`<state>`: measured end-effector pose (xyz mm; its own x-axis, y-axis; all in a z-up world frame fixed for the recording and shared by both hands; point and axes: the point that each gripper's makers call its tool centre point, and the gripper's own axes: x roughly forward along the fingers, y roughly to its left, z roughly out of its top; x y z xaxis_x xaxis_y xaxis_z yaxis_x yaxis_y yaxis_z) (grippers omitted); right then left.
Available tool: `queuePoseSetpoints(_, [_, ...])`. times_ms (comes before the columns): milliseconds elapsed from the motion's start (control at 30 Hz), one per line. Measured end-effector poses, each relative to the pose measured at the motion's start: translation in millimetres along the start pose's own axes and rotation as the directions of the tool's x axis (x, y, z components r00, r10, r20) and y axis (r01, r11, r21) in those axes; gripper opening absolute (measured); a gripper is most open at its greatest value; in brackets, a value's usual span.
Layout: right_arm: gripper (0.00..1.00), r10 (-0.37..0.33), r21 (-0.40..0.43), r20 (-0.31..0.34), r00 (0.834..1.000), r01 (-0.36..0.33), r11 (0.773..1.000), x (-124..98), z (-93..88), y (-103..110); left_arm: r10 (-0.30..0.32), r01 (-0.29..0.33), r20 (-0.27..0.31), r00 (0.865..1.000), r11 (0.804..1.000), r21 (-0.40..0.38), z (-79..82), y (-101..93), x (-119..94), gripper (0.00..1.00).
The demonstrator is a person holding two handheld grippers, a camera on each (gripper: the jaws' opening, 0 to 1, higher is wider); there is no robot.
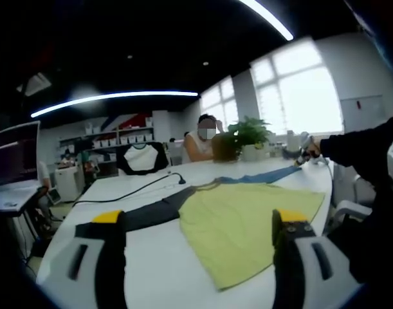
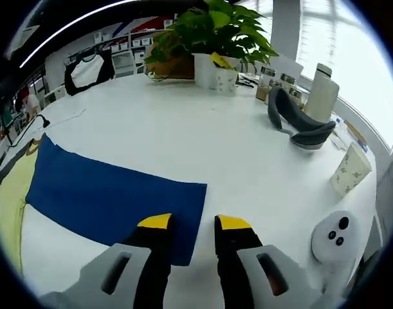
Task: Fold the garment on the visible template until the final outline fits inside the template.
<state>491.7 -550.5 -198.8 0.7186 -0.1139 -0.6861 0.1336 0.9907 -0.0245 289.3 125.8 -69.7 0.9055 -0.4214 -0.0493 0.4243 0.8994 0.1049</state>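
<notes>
— Where's the shirt (image 1: 247,225)?
— Flat on the white worktop (image 1: 157,270), its yellow body between the left gripper (image 1: 199,222)'s wide-spread fingers.
— And the right gripper (image 2: 195,223)?
— Fingers narrow, their tips over the blue sleeve (image 2: 112,193)'s end; a grip I cannot tell.

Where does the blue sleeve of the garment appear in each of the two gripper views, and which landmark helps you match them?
Left gripper view: the blue sleeve stretches along the table's far side, beyond the yellow-green body.
Right gripper view: the blue sleeve lies flat at lower left, its end just ahead of the right tongs.
Shared landmark: the potted plant on the white table.
</notes>
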Motion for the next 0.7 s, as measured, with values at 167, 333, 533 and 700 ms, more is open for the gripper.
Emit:
queuePoseSetpoints(167, [0.2,0.023,0.006,0.011,1.0,-0.023,1.0,0.2,0.1,1.5,-0.005,0.005,-0.008,1.0,1.0,-0.006,-3.7,-0.7,1.1,1.0])
queuePoseSetpoints(333, [0.1,0.001,0.006,0.006,1.0,-0.001,1.0,0.1,-0.1,3.0,-0.005,0.005,-0.017,1.0,1.0,-0.006,-6.6,-0.6,1.0,1.0])
queuePoseSetpoints(533, [0.02,-0.004,-0.014,0.021,1.0,0.004,1.0,0.3,-0.2,8.6,-0.004,0.004,-0.015,1.0,1.0,-0.007,-6.2,0.7,0.5,1.0])
queuePoseSetpoints(700, [0.01,-0.029,-0.011,0.05,0.998,0.029,1.0,2.8,1.9,9.1,0.002,-0.002,-0.018,1.0,1.0,-0.009,-7.5,2.8,-0.4,1.0])
